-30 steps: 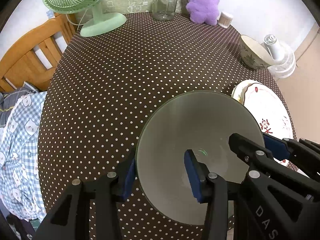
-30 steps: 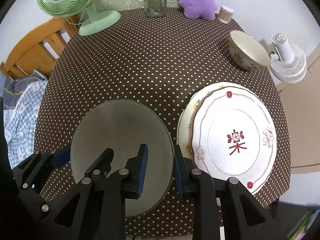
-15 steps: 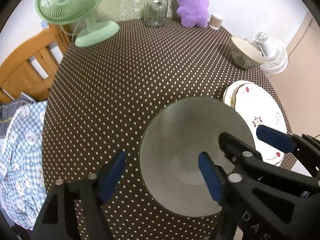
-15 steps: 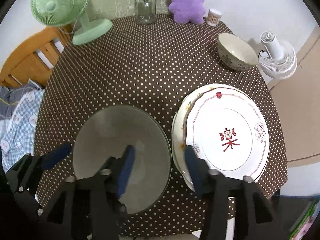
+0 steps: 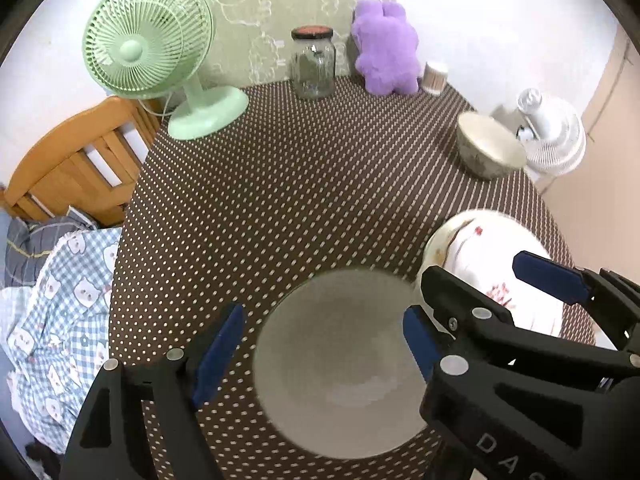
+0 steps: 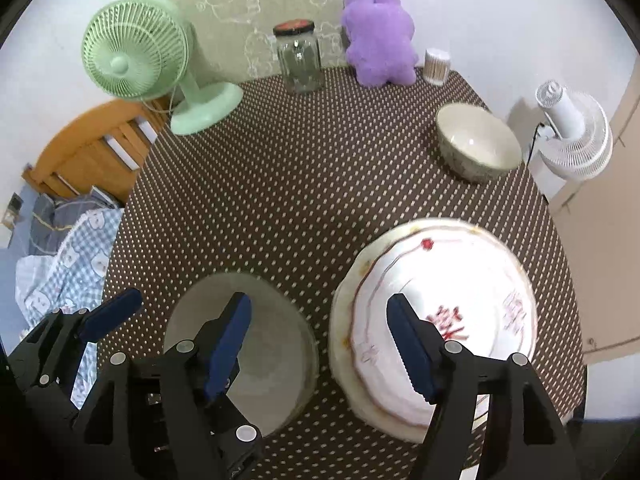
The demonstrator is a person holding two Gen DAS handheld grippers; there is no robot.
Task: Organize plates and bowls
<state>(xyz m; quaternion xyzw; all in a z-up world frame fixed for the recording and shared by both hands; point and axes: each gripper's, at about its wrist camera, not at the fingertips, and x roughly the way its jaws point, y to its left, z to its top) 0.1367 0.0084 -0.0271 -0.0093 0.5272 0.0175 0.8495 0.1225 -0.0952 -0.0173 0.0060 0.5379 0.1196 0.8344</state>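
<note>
A grey bowl (image 5: 340, 360) sits on the dotted tablecloth near the front edge; it also shows in the right wrist view (image 6: 256, 352). My left gripper (image 5: 320, 356) is open, raised above the bowl, holding nothing. My right gripper (image 6: 320, 344) is open and empty, above the gap between the bowl and a stack of two white plates (image 6: 460, 320) with red flowers. The plates also show in the left wrist view (image 5: 492, 264). A patterned cream bowl (image 6: 476, 144) stands at the back right, also seen in the left wrist view (image 5: 488, 152).
A green fan (image 5: 160, 64), a glass jar (image 5: 314, 64), a purple plush toy (image 5: 384, 48) and a small cup (image 5: 435, 77) line the back of the round table (image 5: 280, 184). A wooden chair (image 5: 76, 160) and checked cloth (image 5: 60, 312) are left; a white fan (image 5: 556, 140) is right.
Both grippers opened, let go of the grey bowl's rim and pulled back and up. The bowl stays on the table beside the plates.
</note>
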